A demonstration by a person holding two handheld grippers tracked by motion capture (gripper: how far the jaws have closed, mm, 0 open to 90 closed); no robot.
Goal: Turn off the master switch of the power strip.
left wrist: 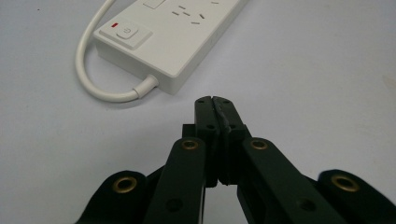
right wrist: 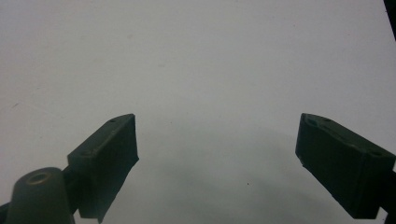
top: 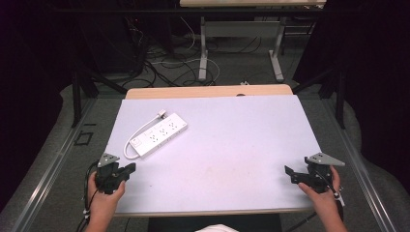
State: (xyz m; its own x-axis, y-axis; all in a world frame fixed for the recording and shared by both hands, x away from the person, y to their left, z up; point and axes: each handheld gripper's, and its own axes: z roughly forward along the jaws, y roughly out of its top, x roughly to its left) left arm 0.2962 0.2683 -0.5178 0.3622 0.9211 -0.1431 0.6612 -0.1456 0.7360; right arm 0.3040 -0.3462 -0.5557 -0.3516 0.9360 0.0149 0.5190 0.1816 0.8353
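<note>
I have the left gripper point(top: 129, 168) at about seven o'clock on the worktop point(top: 232, 145), its jaws pressed together on nothing. The white power strip point(top: 159, 134) lies just beyond them toward one o'clock, its switch end point(left wrist: 127, 32) and looped cord point(left wrist: 95, 88) nearest me. The right gripper point(top: 290, 171) rests at four o'clock, jaws wide apart over bare surface. I judge this the approach step; next I'd need to part the left jaws and ease forward onto the strip's near end.
</note>
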